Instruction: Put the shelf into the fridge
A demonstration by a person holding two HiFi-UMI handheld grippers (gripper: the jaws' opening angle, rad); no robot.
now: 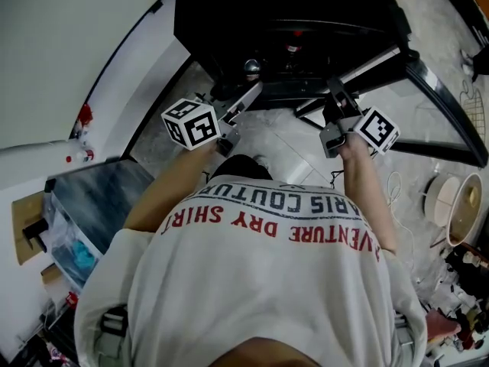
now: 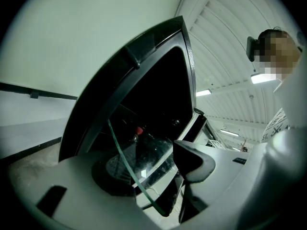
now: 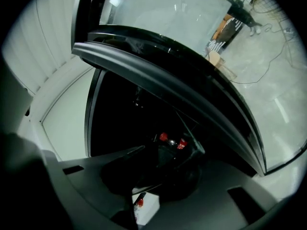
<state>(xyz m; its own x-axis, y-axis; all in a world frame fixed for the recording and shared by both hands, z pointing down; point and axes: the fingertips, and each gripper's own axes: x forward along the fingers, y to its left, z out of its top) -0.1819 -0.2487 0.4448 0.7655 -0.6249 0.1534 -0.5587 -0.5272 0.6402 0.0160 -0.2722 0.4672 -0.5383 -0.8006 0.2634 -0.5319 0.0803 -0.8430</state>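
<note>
left gripper spread loose round the glass shelf, right gripper pinching it, I'd keep it level sliding into the fridge

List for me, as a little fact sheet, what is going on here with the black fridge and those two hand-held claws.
setting: a person, seen from above, facing a black fridge
door: open, swung out to the right in the head view
glass shelf: its edge is at the fridge opening
left gripper: jaws apart, the shelf's edge between them, pads not pressing on it
right gripper: at the fridge mouth; too dark to tell whether it grips anything
inside the fridge: red-capped bottles
</note>
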